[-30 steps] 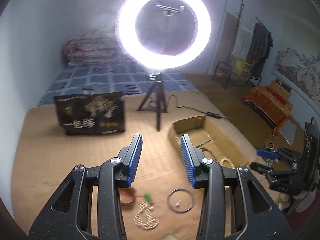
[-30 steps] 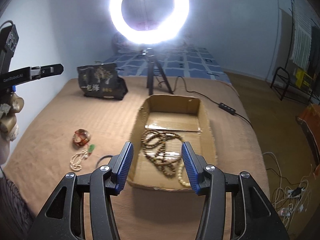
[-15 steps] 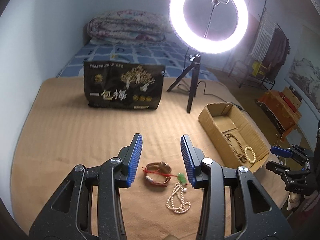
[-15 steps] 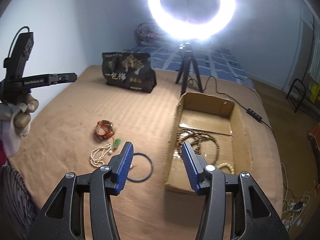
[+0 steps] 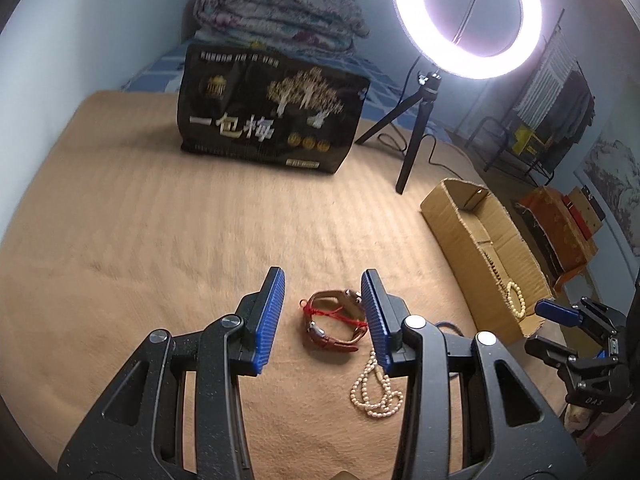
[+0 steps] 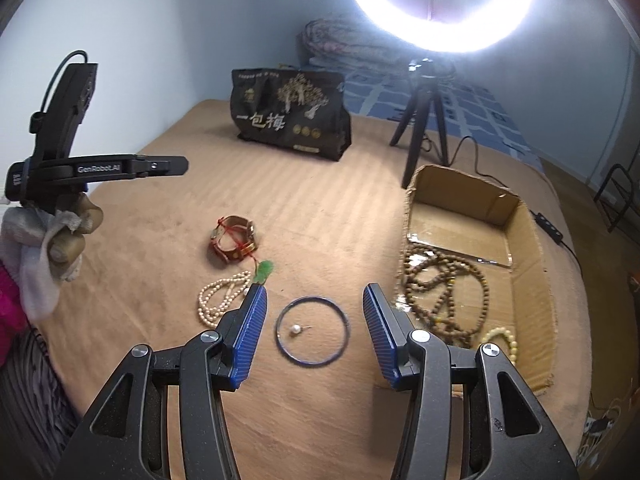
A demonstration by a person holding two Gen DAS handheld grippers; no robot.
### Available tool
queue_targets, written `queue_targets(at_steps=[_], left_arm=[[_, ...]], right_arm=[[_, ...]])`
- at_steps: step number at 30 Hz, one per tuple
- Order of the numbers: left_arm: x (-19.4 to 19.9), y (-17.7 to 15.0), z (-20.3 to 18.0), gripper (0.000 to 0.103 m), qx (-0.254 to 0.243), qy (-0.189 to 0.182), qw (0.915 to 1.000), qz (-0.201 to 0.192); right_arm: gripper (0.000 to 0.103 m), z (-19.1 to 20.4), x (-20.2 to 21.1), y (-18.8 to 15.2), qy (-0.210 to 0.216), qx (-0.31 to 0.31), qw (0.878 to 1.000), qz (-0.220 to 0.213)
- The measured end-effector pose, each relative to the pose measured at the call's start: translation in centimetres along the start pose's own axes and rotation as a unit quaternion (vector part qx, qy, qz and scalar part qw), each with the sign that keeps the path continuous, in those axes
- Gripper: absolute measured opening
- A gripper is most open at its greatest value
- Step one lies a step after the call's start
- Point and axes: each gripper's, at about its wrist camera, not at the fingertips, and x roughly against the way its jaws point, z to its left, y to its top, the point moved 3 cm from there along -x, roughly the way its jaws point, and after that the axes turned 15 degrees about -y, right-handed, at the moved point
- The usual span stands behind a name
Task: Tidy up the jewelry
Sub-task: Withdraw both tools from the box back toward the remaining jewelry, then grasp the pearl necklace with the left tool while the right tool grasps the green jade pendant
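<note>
A brown leather watch tied with red string (image 5: 334, 322) (image 6: 234, 238) lies on the tan bed cover, and my left gripper (image 5: 323, 280) hovers open just above it with nothing between its fingers. Beside it lies a white pearl necklace (image 5: 376, 390) (image 6: 222, 294) and a small green pendant (image 6: 264, 270). My right gripper (image 6: 314, 298) stands open over a thin dark blue bangle (image 6: 312, 332) with a pearl stud (image 6: 295, 329) inside the ring. A cardboard box (image 6: 516, 236) (image 5: 464, 224) to the right holds brown and pale bead strings (image 6: 444, 292).
A black printed bag (image 5: 272, 124) (image 6: 290, 114) stands at the back of the bed. A ring light on a tripod (image 5: 466, 16) (image 6: 424, 120) stands behind the box, its cable running right. Folded bedding (image 5: 276, 18) lies by the wall. A gloved hand (image 6: 52, 240) holds the left gripper.
Both grippers sank and swung left. The watch now sits between my left fingers' line of view, and the bangle has come under my right gripper, with the box shifted to the right.
</note>
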Motion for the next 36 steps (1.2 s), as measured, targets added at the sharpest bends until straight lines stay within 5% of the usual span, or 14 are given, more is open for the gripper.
queue_targets(at_steps=[19,24,36], left_arm=[[-3.1,-6.6,-0.5,0.040,0.013,-0.039,0.9949,0.092],[-4.6,-8.0,-1.6,0.030,-0.002,-0.037,0.9922,0.119],[-5.7,-8.9,-1.5,0.030,0.000,-0.043,0.9896,0.137]], right_arm=[[0.049,3.7,-7.0,0.5,0.078,0.003,0.993,0.088],[0.047,4.5,-8.6,0.7,0.079,0.007,0.991,0.105],[0.034,5.5,-12.2,1.1,0.074,0.001,0.987,0.141]])
